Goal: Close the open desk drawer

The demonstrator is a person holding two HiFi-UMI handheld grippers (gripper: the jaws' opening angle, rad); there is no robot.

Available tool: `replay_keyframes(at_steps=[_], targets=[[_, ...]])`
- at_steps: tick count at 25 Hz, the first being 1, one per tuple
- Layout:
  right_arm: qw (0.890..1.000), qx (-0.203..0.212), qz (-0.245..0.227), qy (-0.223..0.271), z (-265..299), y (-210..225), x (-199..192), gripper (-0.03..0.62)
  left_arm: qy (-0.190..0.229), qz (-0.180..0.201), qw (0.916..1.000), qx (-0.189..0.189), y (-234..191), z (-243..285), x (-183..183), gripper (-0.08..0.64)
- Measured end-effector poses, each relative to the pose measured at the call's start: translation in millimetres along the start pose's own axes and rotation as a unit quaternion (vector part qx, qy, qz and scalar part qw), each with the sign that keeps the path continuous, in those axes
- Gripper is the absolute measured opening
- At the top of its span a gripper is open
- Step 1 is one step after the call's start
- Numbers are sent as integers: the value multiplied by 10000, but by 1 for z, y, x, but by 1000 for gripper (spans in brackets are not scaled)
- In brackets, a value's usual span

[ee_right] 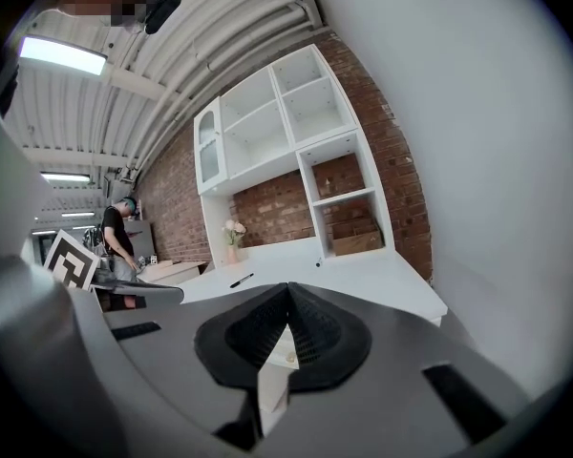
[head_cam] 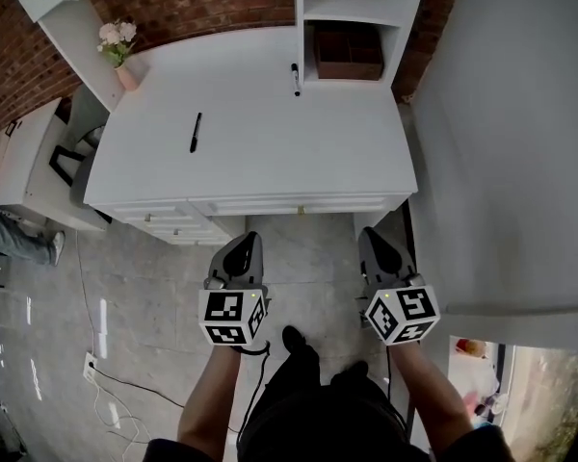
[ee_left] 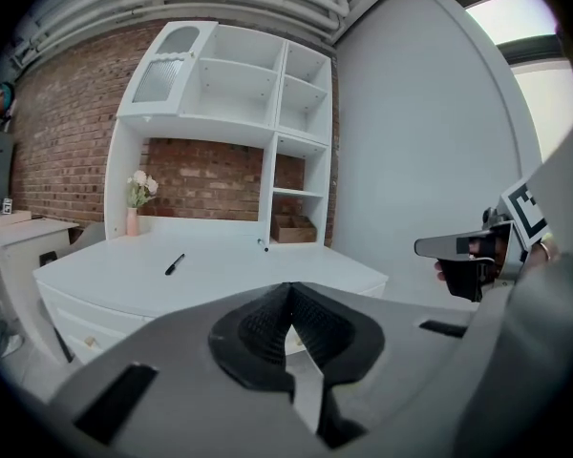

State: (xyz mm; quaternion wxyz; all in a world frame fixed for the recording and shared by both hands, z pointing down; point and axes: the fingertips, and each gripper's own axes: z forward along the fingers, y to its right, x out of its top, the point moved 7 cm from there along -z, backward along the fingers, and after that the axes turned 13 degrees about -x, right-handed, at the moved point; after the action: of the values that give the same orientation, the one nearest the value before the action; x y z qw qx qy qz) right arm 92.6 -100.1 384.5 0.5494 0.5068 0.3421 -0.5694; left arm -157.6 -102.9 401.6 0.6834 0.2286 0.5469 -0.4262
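Observation:
A white desk with a shelf hutch stands ahead of me. Under its front edge at the left, a drawer sticks out past the desk front; in the left gripper view this drawer shows low at the left. A middle drawer with a small knob lies flush. My left gripper hangs over the floor just short of the desk, its jaws shut and empty. My right gripper is level with it near the desk's right corner, also shut on nothing.
On the desktop lie a black marker and a second pen, with a flower vase at the back left. A brown box sits in the hutch. A low cabinet stands left, a grey wall right, a cable on the floor.

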Motion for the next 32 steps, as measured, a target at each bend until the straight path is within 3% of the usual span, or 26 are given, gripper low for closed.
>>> replay_keyframes(at_steps=[11, 32], targets=[[9991, 98, 193, 366, -54, 4, 18, 5, 443, 9, 9989, 128, 16, -52, 21, 9], [9987, 57, 206, 466, -80, -9, 8, 5, 522, 81, 9986, 103, 24, -79, 13, 9]])
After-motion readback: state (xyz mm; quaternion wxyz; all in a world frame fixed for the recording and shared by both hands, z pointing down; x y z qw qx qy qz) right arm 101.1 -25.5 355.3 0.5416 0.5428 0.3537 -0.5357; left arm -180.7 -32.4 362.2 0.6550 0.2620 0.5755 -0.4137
